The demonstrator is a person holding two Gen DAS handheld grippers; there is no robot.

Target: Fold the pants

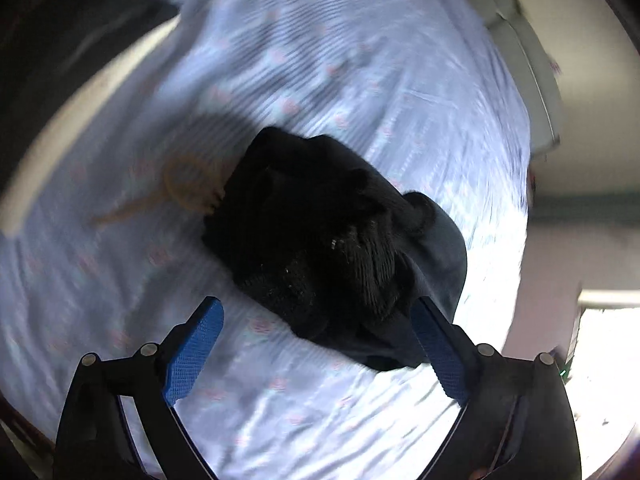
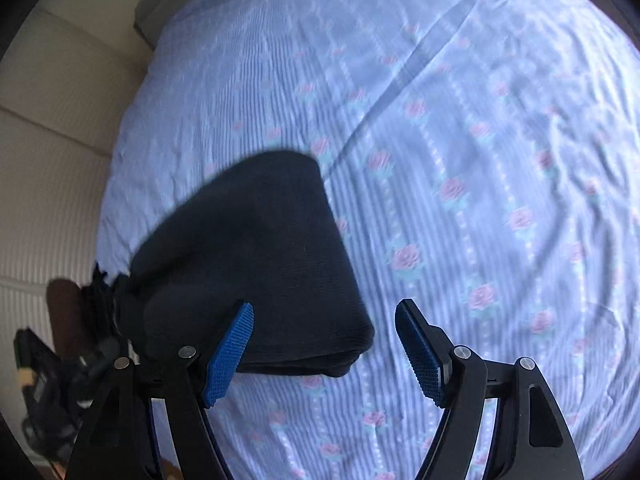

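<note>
**A:** Starting closest in, what are the two tools doing?

**B:** The left gripper (image 1: 316, 344) has its blue fingers (image 1: 192, 354) spread wide with nothing between them; the near edge of the pants (image 1: 320, 236) sits just ahead of the gap, and one finger's tip overlaps the cloth edge in that view, though I can't tell whether it touches. The right gripper (image 2: 324, 346) is equally wide open and empty, one finger in front of the bundle's near corner, the other over bare sheet.

**B:** And the pants (image 2: 256, 264) themselves lie on the bed (image 2: 480, 160), on the blue rose-print sheet.

**A:** How far along would you say the folding is?

**B:** Late, I'd judge. From the right wrist the pants look like a compact, layered block with a rounded fold at the near end. From the left wrist the same bundle looks lumpier, with a greyer flap at one side, so some tidying may remain. That view is motion-blurred.

**A:** Anything past the pants?

**B:** Just beyond them in the left view lies a tan looped object (image 1: 184, 184), too blurred to name.

**A:** Any brand, label or writing?

**B:** None legible: only pale specks on the knit and the sheet's flower pattern.
</note>
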